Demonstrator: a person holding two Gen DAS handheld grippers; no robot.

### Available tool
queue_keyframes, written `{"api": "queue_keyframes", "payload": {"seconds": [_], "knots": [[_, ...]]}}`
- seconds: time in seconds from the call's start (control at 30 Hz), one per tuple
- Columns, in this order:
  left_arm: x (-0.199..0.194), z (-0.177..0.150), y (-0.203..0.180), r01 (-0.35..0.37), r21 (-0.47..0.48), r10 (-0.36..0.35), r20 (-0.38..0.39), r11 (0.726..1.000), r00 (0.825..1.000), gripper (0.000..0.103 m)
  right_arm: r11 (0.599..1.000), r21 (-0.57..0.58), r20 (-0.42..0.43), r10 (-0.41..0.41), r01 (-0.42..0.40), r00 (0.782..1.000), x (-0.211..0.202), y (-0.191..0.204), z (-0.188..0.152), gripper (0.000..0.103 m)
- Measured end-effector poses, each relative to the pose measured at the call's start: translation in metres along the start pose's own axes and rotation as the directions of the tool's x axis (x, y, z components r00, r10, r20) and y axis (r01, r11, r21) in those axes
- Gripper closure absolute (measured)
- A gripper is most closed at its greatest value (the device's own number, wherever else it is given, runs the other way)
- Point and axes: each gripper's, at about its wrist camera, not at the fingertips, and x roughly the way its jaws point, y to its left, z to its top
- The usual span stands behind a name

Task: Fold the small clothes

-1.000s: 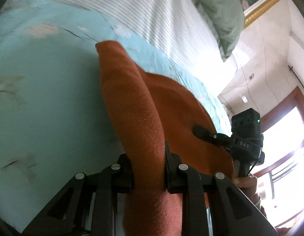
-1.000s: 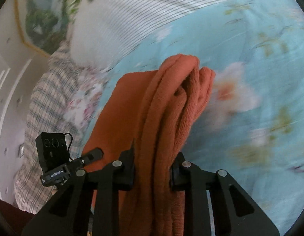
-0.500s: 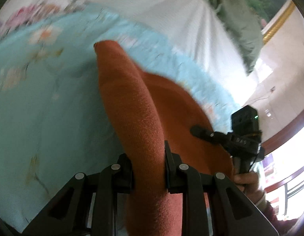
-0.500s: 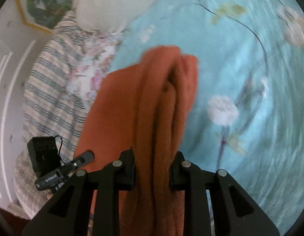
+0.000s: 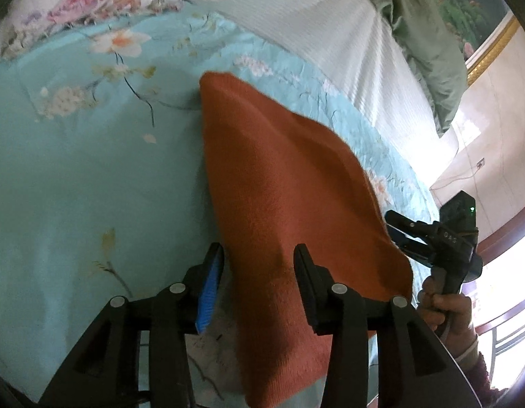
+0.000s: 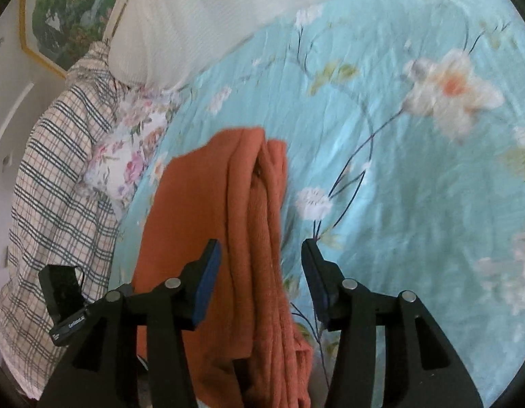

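Both the left gripper (image 5: pixel 259 265) and right gripper (image 6: pixel 260 261) have just opened, releasing the folded rust-orange knitted garment (image 5: pixel 283 183); withdraw straight back so it stays flat.

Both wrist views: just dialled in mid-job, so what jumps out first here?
The rust-orange garment dominates, lying folded on the pale blue floral bedspread and running up the middle of each view. It sits between the fingers of the left gripper and the right gripper; both jaws have just been opening and no longer pinch it. A white striped pillow lies at the head of the bed.
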Motion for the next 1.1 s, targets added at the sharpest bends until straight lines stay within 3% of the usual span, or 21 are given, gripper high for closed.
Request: {"api": "queue_keyframes", "payload": {"seconds": [0.13, 0.23, 0.47, 0.5, 0.53, 0.57, 0.63, 0.67, 0.73, 0.87, 1.0, 1.1], "knots": [[-0.021, 0.002, 0.000, -0.014, 0.008, 0.013, 0.059, 1.000, 0.998, 0.059, 0.999, -0.047, 0.000, 0.011, -0.011, 1.000, 0.003, 0.013, 0.010, 0.052], [-0.032, 0.006, -0.003, 0.016, 0.013, -0.017, 0.090, 1.000, 0.996, 0.059, 0.996, -0.084, -0.023, 0.016, -0.018, 1.000, 0.019, 0.024, 0.019, 0.053], [-0.016, 0.012, -0.026, 0.056, 0.075, -0.060, 0.054, 0.996, 0.997, 0.059, 0.993, -0.118, -0.063, -0.033, 0.026, 0.997, 0.069, 0.028, 0.036, 0.055], [-0.013, 0.012, -0.029, 0.060, 0.085, -0.064, 0.046, 0.995, 0.997, 0.059, 0.993, -0.119, -0.074, -0.031, 0.022, 0.997, 0.073, 0.028, 0.037, 0.063], [-0.010, 0.012, -0.031, 0.062, 0.096, -0.066, 0.037, 0.993, 0.997, 0.059, 0.992, -0.124, -0.084, -0.034, 0.024, 0.996, 0.076, 0.029, 0.038, 0.080], [-0.007, 0.012, -0.034, 0.064, 0.107, -0.067, 0.028, 0.992, 0.997, 0.059, 0.992, -0.127, -0.081, -0.029, 0.019, 0.996, 0.075, 0.031, 0.039, 0.087], [-0.003, 0.010, -0.037, 0.070, 0.127, -0.072, 0.011, 0.989, 0.997, 0.060, 0.992, -0.112, -0.036, 0.049, -0.053, 0.998, 0.058, 0.034, 0.042, 0.091], [-0.002, 0.010, -0.039, 0.073, 0.135, -0.074, 0.004, 0.988, 0.997, 0.061, 0.990, -0.105, 0.004, 0.094, -0.093, 0.996, 0.044, 0.035, 0.042, 0.091], [-0.004, 0.009, -0.044, 0.096, 0.162, -0.096, -0.003, 0.982, 0.995, 0.061, 0.990, -0.099, 0.046, 0.105, -0.100, 0.993, 0.029, 0.030, 0.039, 0.091], [0.001, 0.004, -0.048, 0.141, 0.199, -0.136, -0.041, 0.970, 0.990, 0.061, 0.999, -0.032, -0.007, 0.014, -0.014, 1.000, 0.051, 0.001, 0.028, 0.091], [0.026, -0.010, -0.041, 0.097, 0.197, -0.079, -0.097, 0.976, 0.992, 0.062, 1.000, 0.006, -0.027, 0.007, -0.007, 1.000, 0.068, -0.015, 0.024, 0.092], [0.029, -0.015, -0.035, 0.096, 0.180, -0.081, -0.089, 0.979, 0.993, 0.062, 1.000, -0.014, -0.020, -0.014, 0.013, 1.000, 0.067, -0.010, 0.024, 0.092]]}}
